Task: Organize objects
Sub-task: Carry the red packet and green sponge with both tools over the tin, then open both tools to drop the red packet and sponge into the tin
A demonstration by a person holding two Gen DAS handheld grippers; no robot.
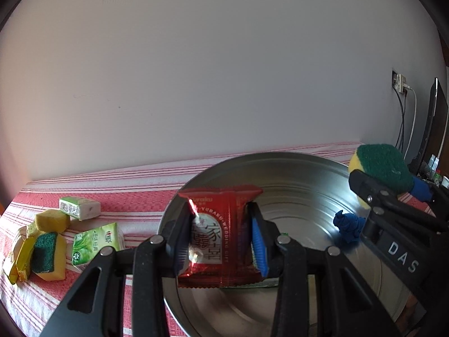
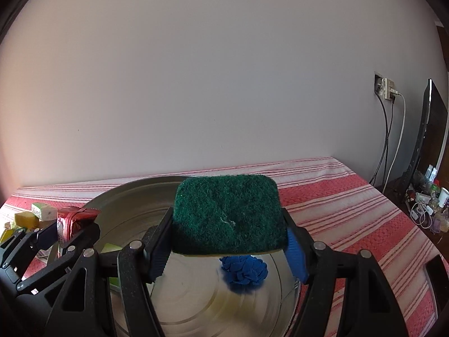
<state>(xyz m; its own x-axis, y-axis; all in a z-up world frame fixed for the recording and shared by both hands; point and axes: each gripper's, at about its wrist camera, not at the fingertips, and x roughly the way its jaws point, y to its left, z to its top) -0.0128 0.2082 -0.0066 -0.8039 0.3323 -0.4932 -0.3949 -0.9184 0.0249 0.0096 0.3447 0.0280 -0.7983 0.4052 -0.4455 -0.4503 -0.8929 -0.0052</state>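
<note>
My left gripper (image 1: 221, 238) is shut on a red snack packet (image 1: 221, 236) and holds it above the left part of a large steel basin (image 1: 308, 196). My right gripper (image 2: 227, 238) is shut on a green-and-yellow sponge (image 2: 227, 213), held above the basin (image 2: 134, 196). A crumpled blue cloth (image 2: 243, 271) lies in the basin and also shows in the left wrist view (image 1: 348, 226). The right gripper with its sponge (image 1: 381, 168) shows at the right in the left wrist view. The left gripper with the packet (image 2: 73, 221) shows at the left in the right wrist view.
On the red striped tablecloth (image 2: 350, 210), left of the basin, lie two green-white tissue packs (image 1: 95, 241) (image 1: 80, 207), two sponges (image 1: 50, 255) (image 1: 52, 220) and yellow wrappers (image 1: 16, 264). A wall stands behind. A monitor (image 2: 429, 146), cables and clutter sit at the right.
</note>
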